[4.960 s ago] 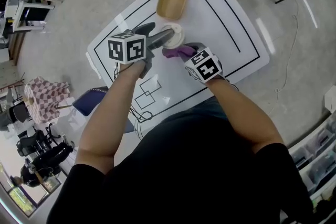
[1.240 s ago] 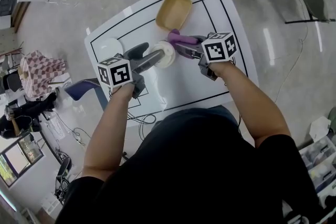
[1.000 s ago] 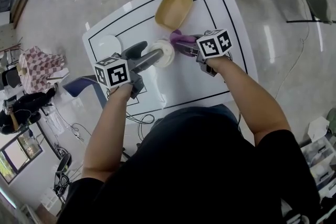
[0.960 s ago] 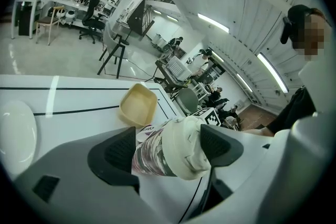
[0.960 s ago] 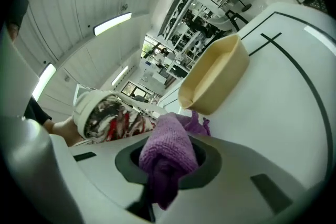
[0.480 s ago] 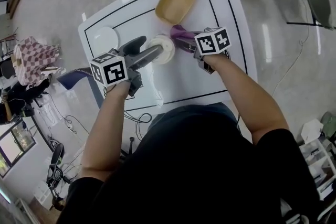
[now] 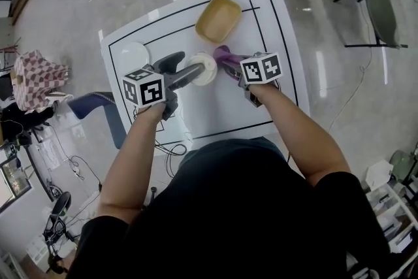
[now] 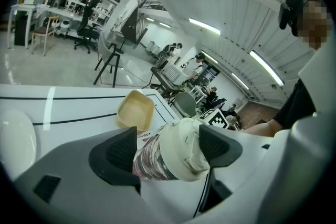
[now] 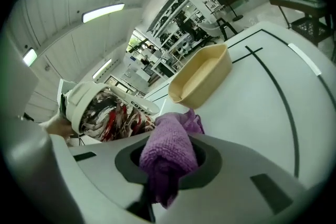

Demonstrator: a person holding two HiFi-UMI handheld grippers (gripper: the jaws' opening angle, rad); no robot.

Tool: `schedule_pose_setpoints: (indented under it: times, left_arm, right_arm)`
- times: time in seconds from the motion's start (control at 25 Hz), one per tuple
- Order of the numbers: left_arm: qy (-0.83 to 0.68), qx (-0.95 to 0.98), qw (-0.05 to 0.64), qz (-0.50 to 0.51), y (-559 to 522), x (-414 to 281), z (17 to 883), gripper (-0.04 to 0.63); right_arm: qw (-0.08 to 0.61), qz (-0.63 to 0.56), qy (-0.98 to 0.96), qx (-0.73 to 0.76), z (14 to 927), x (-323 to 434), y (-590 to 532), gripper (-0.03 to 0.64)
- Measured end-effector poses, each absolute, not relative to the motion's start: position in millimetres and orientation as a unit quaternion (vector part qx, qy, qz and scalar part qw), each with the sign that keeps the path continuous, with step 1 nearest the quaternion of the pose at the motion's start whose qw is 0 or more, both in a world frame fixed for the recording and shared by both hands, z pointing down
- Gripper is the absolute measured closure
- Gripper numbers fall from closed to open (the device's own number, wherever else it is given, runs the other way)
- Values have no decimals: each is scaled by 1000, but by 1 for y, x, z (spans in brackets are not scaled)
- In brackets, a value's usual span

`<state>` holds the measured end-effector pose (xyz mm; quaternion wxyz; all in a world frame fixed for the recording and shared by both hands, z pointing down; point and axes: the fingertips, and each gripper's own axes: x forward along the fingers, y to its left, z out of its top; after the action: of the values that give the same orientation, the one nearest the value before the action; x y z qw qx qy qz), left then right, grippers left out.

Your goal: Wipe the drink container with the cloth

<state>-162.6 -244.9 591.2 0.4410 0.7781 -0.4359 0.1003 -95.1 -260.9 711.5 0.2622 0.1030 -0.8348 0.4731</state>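
Left gripper: jaws clamped on the cup. One pad is on the patterned side, the other against the white lid end.
Right gripper: jaws clenched on a purple cloth. A thick fold bulges out in front and a tail hangs below.
Cup position: frame centre in the head view, over the middle of the white table, between the two grippers.
Cloth to cup: just beside the cup's right side. Contact cannot be told.
Beyond the cup: a tan tray sits close by, toward the top of the frame.
Left side: a white disc lies near the table's upper-left corner, apart from the cup.
Open room: bare tabletop shows at lower centre and on the right, inside the black border line.
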Motion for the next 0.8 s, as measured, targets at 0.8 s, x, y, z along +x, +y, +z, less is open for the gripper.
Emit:
schedule_pose_setpoints:
  times: [0.8]
  left_arm:
    - [-444,848,288,20,-191,-190,437,213]
  right_arm:
    - [199,353,-891,205,508,-17,-203,529]
